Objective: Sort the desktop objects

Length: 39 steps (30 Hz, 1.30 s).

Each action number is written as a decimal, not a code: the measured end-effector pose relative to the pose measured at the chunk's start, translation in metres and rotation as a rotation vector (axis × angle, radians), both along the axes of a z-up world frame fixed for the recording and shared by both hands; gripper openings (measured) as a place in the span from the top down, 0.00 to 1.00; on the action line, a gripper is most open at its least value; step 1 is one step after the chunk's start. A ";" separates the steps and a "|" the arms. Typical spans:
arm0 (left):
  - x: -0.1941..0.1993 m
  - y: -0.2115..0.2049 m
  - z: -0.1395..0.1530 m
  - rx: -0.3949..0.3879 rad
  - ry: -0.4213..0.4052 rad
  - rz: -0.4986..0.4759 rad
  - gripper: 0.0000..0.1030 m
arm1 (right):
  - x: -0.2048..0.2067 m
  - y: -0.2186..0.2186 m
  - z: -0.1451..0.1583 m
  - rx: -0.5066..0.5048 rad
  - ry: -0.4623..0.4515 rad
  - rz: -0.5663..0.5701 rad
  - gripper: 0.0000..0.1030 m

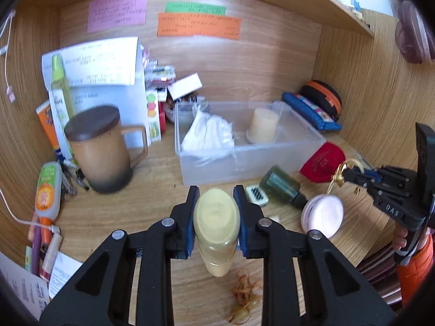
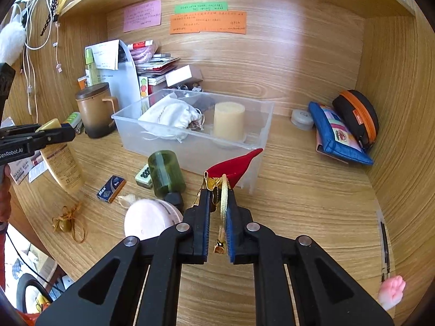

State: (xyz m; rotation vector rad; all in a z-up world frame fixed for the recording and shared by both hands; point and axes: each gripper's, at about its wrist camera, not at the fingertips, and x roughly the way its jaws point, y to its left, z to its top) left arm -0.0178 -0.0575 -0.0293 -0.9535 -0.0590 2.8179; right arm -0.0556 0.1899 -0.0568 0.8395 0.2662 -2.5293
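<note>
Jaws clenched: L gripper (image 1: 216, 212) on yellow tube (image 1: 216, 231), R gripper (image 2: 218, 214) on red pouch's (image 2: 233, 165) gold cord (image 2: 223, 212).

- Soft daylight fills the wooden desk nook (image 2: 299, 190), bright and even, with no harsh glare on the grain.
- Brightest patches sit at the upper corners, beyond the shelf, where the picture nearly washes out to white.
- Shadows are faint: a soft one under the clear plastic bin (image 2: 190, 146) and beside the brown mug (image 1: 100, 146).
- Fisheye bending is strong; the back wall and shelf edges bow into curves, and black vignette rims the corners.
- The left wrist view is smeared by motion: the mug, papers and the sticky notes' (image 1: 198, 24) writing are unreadable.
- The right wrist view is crisper; the wood grain reads clearly.
</note>
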 end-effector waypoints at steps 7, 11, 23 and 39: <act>-0.008 0.011 0.021 0.009 0.039 -0.041 0.76 | 0.001 0.002 0.021 -0.013 0.053 -0.002 0.94; -0.018 0.016 0.028 0.015 0.042 -0.054 0.76 | 0.000 0.002 0.035 -0.024 0.084 -0.006 0.94; -0.040 0.026 0.044 0.030 0.057 -0.073 0.76 | -0.018 0.005 0.030 0.016 -0.009 0.021 0.41; -0.052 0.033 0.030 0.046 0.020 -0.096 0.76 | -0.041 -0.009 -0.042 0.111 -0.184 0.071 0.48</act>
